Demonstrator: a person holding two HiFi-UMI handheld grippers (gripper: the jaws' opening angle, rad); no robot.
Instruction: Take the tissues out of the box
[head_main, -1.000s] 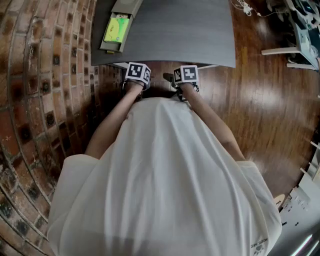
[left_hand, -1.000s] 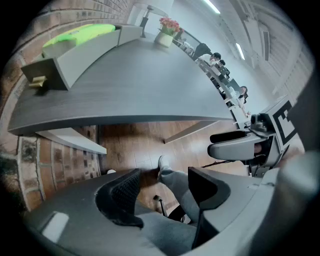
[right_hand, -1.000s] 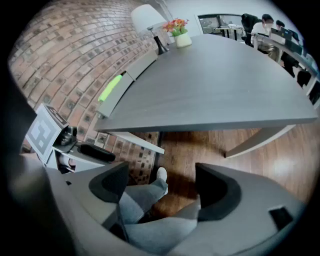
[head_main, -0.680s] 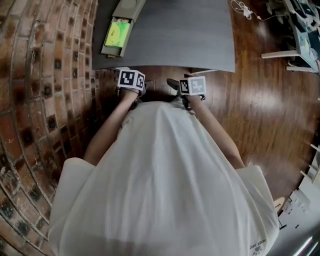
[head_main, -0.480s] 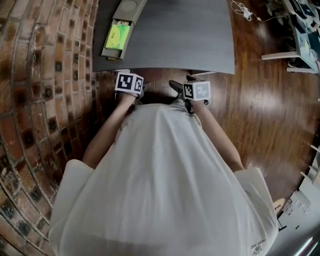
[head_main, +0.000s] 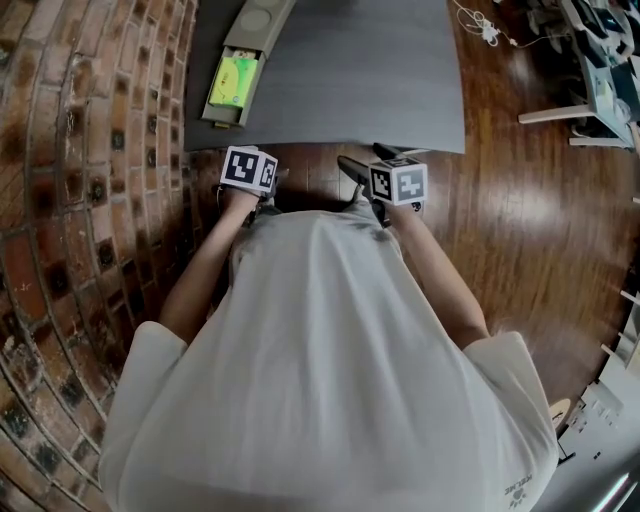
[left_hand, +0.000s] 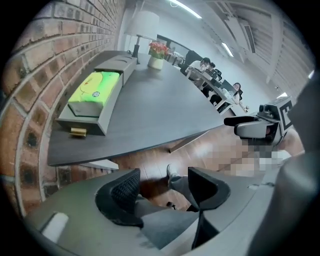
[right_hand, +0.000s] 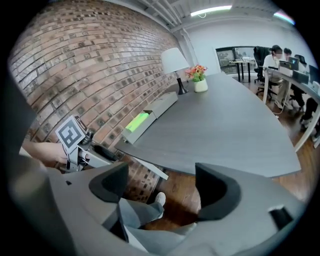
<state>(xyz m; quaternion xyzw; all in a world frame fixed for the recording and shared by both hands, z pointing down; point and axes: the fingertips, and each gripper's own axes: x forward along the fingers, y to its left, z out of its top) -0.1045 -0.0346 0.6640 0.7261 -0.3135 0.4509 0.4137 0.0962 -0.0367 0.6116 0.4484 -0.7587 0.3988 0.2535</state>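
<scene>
A green tissue pack (head_main: 232, 80) lies in an open grey box (head_main: 251, 32) at the far left of the dark table (head_main: 350, 70), by the brick wall. The left gripper view shows the tissue pack (left_hand: 95, 86) inside the box (left_hand: 107, 107). Both grippers are held close to the person's body, short of the table's near edge. My left gripper (head_main: 250, 168) (left_hand: 164, 185) has its jaws apart with nothing between them. My right gripper (head_main: 398, 182) (right_hand: 161, 185) is also open and empty. Neither touches the box.
A brick wall (head_main: 90, 200) runs along the left. A lamp (right_hand: 175, 61) and a flower pot (right_hand: 200, 82) stand at the table's far end. People sit at desks (right_hand: 280, 60) beyond. Wooden floor (head_main: 530, 230) lies to the right, and the person's legs show below the jaws.
Both grippers have drawn back from the table edge toward the body. The left one shifted left and the right one shifted right, so they stand further apart.
</scene>
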